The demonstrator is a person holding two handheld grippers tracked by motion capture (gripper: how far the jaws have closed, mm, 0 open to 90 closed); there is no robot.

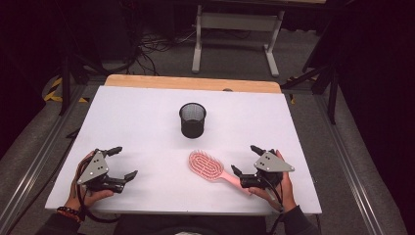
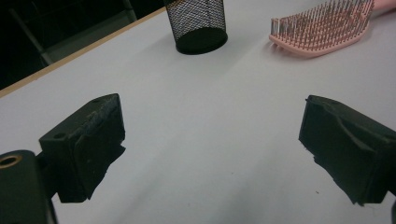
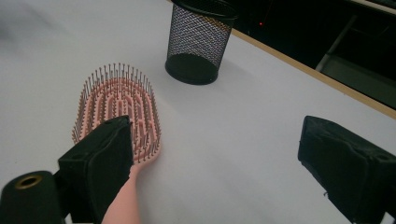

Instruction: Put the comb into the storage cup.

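Two black handheld grippers, left gripper (image 1: 122, 162) and right gripper (image 1: 246, 159), grey triangular top plates, black trailing cables, dark sleeves, beaded bracelet (image 1: 67, 212) on left wrist

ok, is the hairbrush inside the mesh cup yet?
No, the pink hairbrush lies flat on the white table, bristles up, nearer the person than the upright black mesh cup and apart from it.

Black wire-mesh cup (image 1: 192, 120); pink plastic hairbrush (image 1: 210, 168); matt white tabletop (image 1: 147, 127).

A pink plastic bristle hairbrush (image 1: 209, 166) and a black wire-mesh cup (image 1: 192, 120) sit on the white desk (image 1: 147, 122), wood-edged along its far side.
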